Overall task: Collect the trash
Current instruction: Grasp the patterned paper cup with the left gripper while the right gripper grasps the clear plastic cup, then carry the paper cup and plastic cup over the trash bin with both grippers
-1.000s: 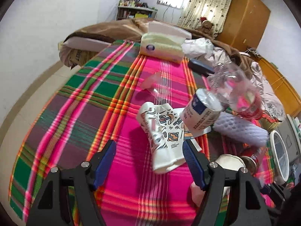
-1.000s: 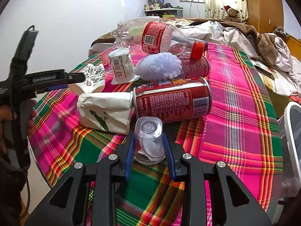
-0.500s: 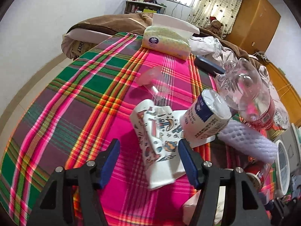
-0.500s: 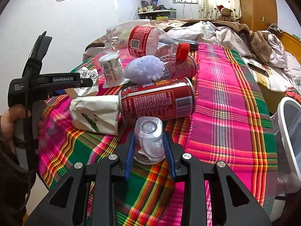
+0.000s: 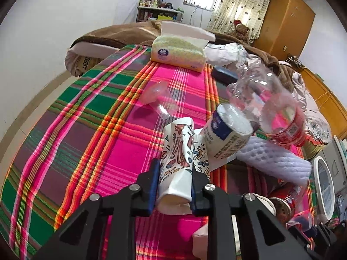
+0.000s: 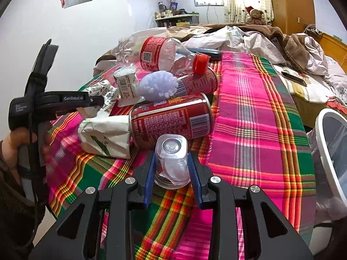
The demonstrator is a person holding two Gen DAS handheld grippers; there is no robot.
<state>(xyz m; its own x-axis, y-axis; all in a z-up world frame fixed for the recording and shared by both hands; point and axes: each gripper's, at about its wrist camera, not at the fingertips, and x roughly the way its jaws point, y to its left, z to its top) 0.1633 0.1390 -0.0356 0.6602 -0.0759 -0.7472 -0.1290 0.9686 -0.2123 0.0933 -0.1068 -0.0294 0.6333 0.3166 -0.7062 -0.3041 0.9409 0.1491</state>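
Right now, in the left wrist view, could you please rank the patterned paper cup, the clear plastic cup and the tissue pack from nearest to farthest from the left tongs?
1. Patterned paper cup: squeezed between the left tongs, crumpled.
2. Clear plastic cup: farther up the plaid cloth, lying on its side, slightly left.
3. Tissue pack: at the cloth's far end, near the brown blanket.

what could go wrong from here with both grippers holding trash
The left gripper squeezes a crumpled printed paper cup that touches the leaning yogurt cup; lifting may topple it and the clear bottle resting above. The right gripper pinches a thin clear plastic cup, which could buckle and slip out.
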